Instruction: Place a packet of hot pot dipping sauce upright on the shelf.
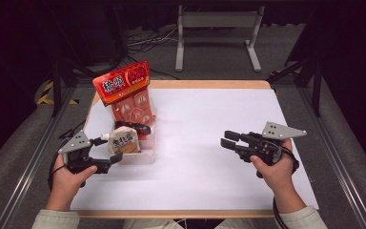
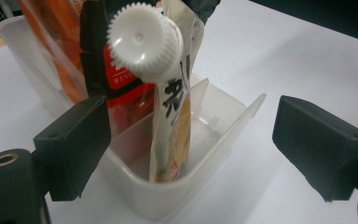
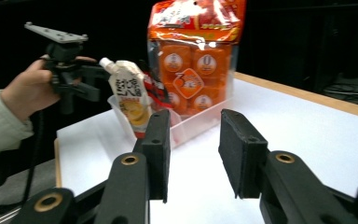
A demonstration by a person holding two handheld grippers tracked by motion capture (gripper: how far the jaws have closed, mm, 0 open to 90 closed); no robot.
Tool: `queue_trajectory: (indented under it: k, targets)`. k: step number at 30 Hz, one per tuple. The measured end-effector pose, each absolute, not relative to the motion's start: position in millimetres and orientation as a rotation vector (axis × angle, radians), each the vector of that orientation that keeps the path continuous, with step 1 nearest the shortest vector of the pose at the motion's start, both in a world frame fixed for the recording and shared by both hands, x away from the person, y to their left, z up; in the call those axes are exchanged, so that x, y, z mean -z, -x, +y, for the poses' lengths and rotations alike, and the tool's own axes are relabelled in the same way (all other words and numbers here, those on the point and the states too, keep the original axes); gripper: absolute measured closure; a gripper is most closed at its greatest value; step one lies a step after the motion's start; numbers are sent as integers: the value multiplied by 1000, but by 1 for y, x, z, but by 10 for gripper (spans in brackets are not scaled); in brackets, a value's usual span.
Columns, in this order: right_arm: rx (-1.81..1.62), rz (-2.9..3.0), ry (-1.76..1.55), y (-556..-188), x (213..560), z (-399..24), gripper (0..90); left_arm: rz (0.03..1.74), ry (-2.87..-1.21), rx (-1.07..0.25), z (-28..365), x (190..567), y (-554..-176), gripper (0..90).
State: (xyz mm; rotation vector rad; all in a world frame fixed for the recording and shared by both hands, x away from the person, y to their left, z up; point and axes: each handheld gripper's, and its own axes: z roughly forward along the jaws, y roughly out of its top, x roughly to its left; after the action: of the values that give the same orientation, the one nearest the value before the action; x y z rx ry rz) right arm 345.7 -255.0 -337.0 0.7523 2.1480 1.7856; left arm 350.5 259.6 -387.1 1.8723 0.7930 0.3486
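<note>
High view placed the spouted pouch (image 1: 124,141) upright in the clear bin (image 1: 143,157), at one o'clock from the left gripper (image 1: 108,151), jaws spread, nothing pinched; the right gripper (image 1: 229,138), half spread, empty, sat well apart.

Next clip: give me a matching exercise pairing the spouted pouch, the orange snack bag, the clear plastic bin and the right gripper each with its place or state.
Things:
1. white-capped spouted pouch
2. tall orange snack bag
3. clear plastic bin
4. right gripper

Places or states:
A. holds nothing, over bare white tabletop
B. stands at the bin's far end, tallest item
C. leans in the bin's near compartment, cap toward the left gripper
D. sits on the table's left side, holding packages

Pairs: 1-C, 2-B, 3-D, 4-A
</note>
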Motion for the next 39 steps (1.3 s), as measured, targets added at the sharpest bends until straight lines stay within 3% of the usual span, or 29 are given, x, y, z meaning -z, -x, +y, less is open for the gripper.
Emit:
queue_trajectory:
  k: [10, 23, 31, 39]
  targets:
    - [-1719, 2080, -850, -338, 345, -294, 590, 850, -1878, -400, 270, 392, -341, 97]
    - [-1636, 2024, -913, -334, 370, -323, 414, 917, -1869, -370, 273, 420, -337, 73]
    - [-1537, 2008, -960, -332, 397, -333, 355, 941, -1857, -363, 275, 430, -339, 64]
    - [-1458, 2042, -1009, -334, 423, -335, 352, 919, -1867, -354, 270, 432, -341, 49]
